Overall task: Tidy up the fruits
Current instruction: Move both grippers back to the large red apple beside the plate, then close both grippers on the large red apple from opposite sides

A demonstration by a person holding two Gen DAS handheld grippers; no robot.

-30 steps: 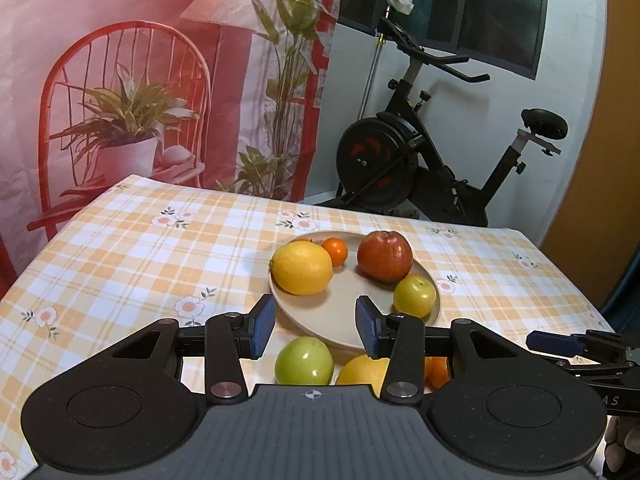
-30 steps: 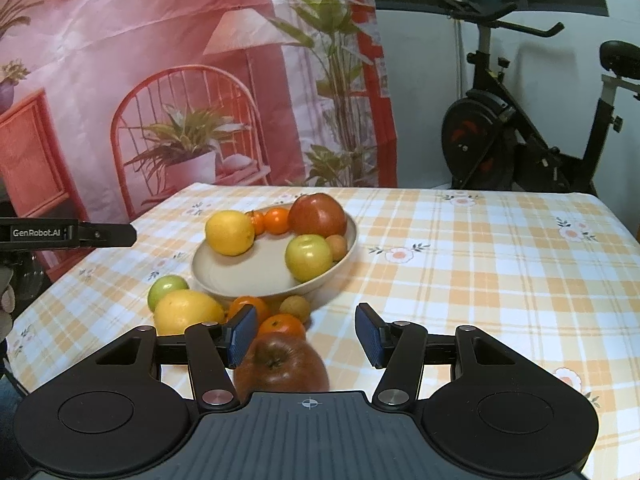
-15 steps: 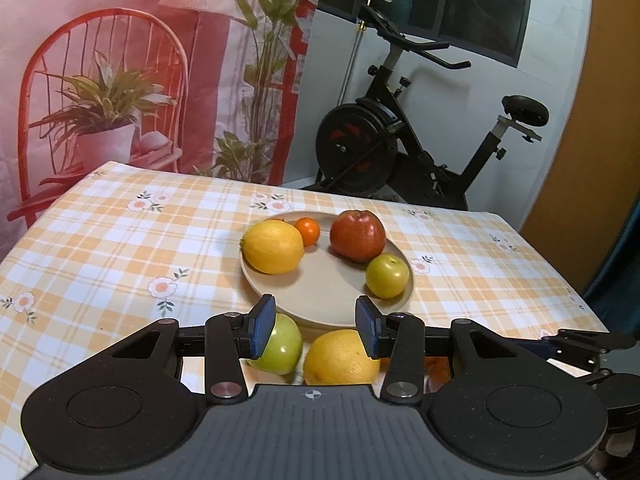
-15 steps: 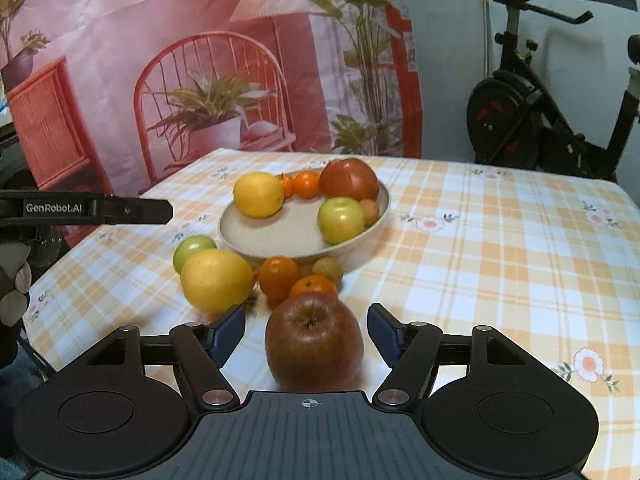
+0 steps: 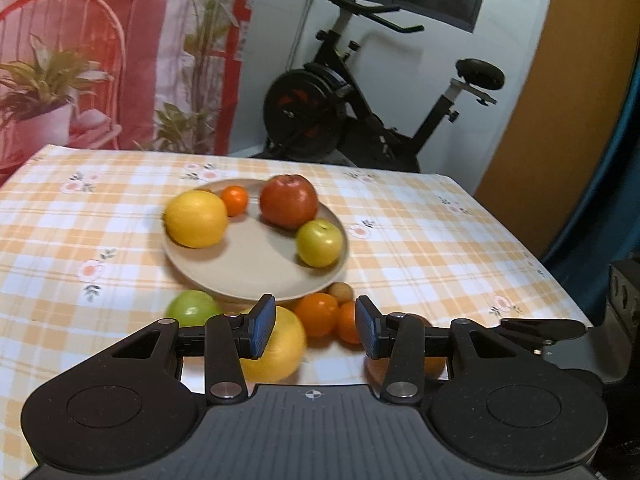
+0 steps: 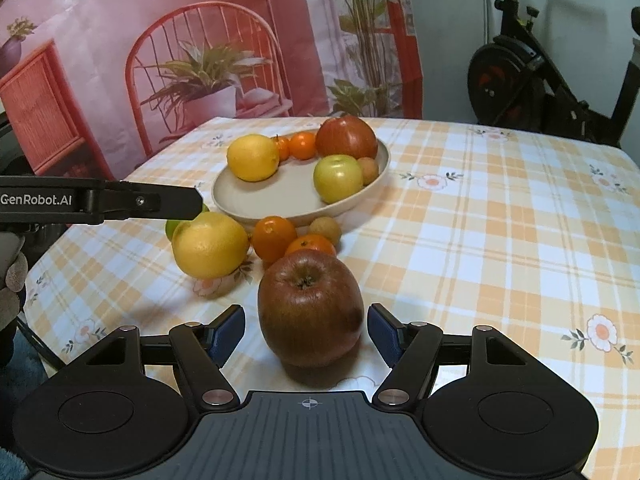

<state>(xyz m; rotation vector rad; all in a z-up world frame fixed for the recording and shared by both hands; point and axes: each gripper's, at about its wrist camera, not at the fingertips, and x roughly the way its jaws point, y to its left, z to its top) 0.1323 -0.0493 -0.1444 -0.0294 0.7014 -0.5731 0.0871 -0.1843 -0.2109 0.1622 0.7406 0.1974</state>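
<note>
Noting our right gripper jaws just widened, clear of the red apple between them, our left gripper parted, empty, above loose fruit.

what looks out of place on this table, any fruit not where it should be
Several fruits sit off the plate on the tablecloth: a red apple between the open right gripper pads, a big yellow citrus, two oranges. Nothing is damaged.

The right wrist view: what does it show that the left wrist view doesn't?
Only the right view: the whole red apple on the cloth between the right gripper's open jaws, clear of both pads, and a second small orange on the plate. Only the left view: the left gripper open over the loose oranges. Both share: the plate, its lemon and the exercise bike.
</note>
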